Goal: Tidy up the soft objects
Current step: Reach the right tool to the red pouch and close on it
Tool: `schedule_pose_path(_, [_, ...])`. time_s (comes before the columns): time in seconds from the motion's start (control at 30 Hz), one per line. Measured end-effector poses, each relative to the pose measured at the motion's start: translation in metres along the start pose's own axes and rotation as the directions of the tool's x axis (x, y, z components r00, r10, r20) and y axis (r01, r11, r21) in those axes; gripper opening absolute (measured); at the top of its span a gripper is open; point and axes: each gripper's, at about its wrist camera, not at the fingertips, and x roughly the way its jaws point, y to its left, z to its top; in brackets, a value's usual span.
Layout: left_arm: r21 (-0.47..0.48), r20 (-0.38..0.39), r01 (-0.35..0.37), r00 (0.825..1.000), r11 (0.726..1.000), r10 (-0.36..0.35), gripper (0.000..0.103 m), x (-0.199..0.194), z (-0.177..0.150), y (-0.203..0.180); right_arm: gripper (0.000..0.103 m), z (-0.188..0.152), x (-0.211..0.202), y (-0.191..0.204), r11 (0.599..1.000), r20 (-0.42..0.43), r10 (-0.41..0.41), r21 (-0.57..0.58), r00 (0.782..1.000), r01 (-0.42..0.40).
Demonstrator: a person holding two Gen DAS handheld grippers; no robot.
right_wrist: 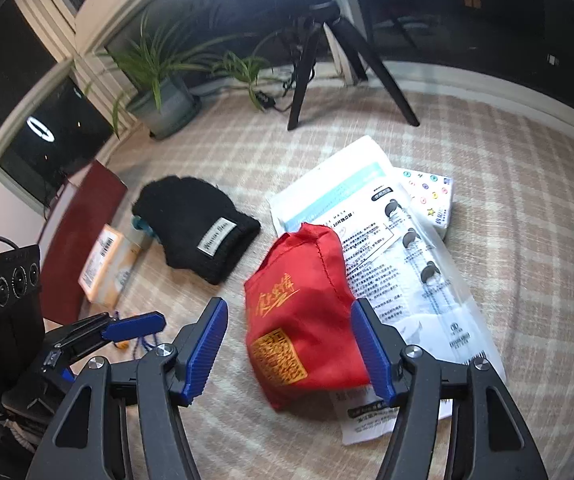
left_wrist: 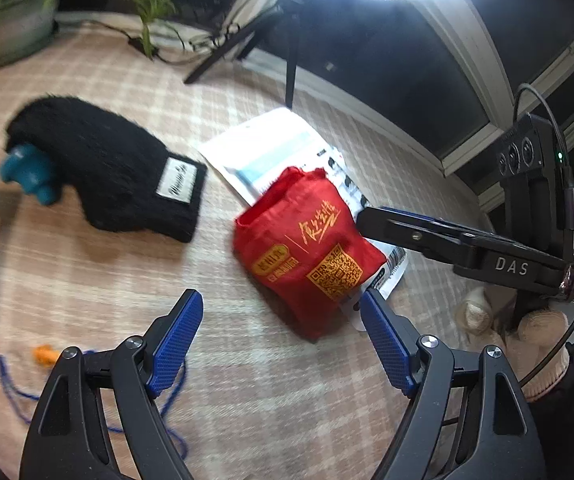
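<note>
Progress: early, by the look of it. Nothing gathered yet. Red cloth pouch (right_wrist: 303, 320) lying on white mask packet (right_wrist: 399, 248) on the checked desk (right_wrist: 507, 184); black knit hat (right_wrist: 195, 224) apart to the left, a teal thing tucked under it.

Right claw (right_wrist: 289, 344) spread wide, straddling pouch, pads not visibly pressing; no grip judged. Left claw (left_wrist: 281, 340) released, empty, just beside pouch.

Right wrist view only: small star-printed pack (right_wrist: 431, 196) behind packet, orange box (right_wrist: 105, 268), dark red board. Left wrist view only: gloved hand (left_wrist: 535, 344) on right claw, blue cord (left_wrist: 11, 384), small orange piece.
</note>
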Motion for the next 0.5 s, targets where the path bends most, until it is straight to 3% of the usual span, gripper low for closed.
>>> schedule_pose_path(0.17, [-0.012,-0.038,0.004,0.999,1.0,-0.005,0.081,0.023,0.003,0.002,0.044,0.005,0.022,-0.009,0.999,-0.06,-0.031,-0.01,0.998,0.031])
schedule_pose_path(0.5, [-0.04,-0.094,0.031,0.995,0.999,-0.034,0.081,0.054,0.01,0.003,0.043,0.011,0.04,-0.026,0.999,-0.101,0.031,0.026,0.994,-0.029])
